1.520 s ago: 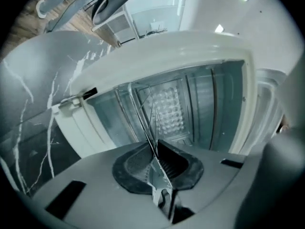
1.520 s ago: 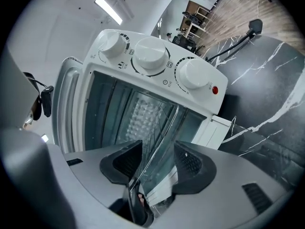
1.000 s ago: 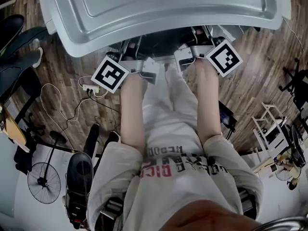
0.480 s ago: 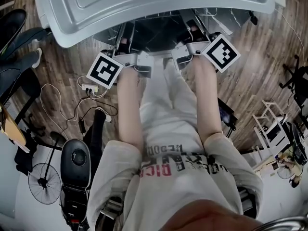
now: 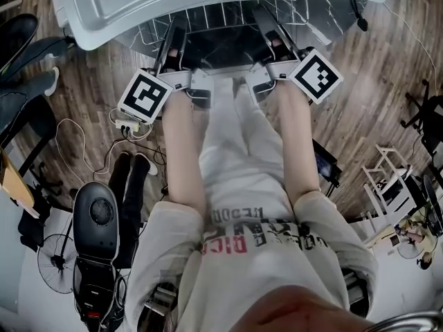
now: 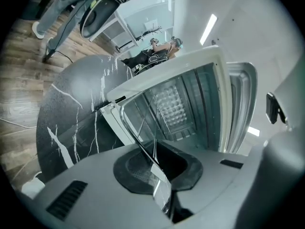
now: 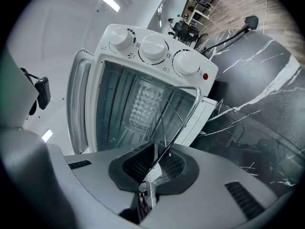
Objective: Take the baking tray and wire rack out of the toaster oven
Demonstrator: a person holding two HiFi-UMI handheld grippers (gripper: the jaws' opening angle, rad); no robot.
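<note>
On the dark tabletop [image 7: 267, 94] the toaster oven [image 7: 152, 49] stands open, with the wire rack [image 5: 228, 16] partly drawn from its mouth. The left hand-held gripper [image 6: 159, 194], its jaws just closed, and the right hand-held gripper [image 7: 147, 187] both pinch the rack's front rim. Pulling both evenly should keep the rack level and stop it jamming.

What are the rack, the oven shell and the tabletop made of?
Rack: thin bright rods with sharp glints, likely chromed or polished steel wire.
Oven shell: smooth, glossy white; painted sheet metal or plastic, can't tell which.
Tabletop: black with white veins, a marble look; real stone or printed laminate stays open.
</note>
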